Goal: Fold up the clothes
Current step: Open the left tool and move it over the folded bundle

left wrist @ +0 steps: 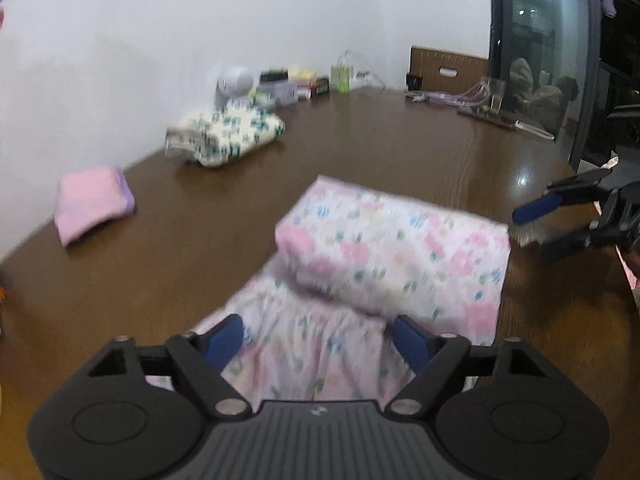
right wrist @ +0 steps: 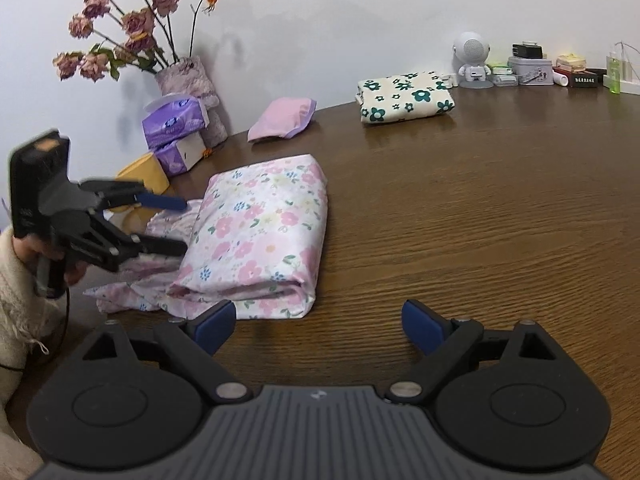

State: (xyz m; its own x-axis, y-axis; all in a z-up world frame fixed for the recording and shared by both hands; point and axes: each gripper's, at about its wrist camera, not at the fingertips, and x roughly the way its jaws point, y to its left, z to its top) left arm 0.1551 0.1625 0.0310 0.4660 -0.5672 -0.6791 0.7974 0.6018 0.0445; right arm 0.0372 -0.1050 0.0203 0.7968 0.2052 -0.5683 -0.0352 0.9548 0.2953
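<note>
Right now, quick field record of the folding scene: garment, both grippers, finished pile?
garment: pink floral cloth, mostly folded into a thick bundle, a loose part still spread at its left end
left gripper: open, jaws either side of the loose part
right gripper: open, over bare table, holding nothing
already folded: green floral cloth, pink cloth, near the wall

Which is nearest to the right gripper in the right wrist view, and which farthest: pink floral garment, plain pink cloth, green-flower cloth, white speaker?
From the right gripper:
1. Pink floral garment, just ahead, left.
2. Plain pink cloth, farther back, left.
3. Green-flower cloth, far, slightly right.
4. White speaker, by the wall, right.
</note>
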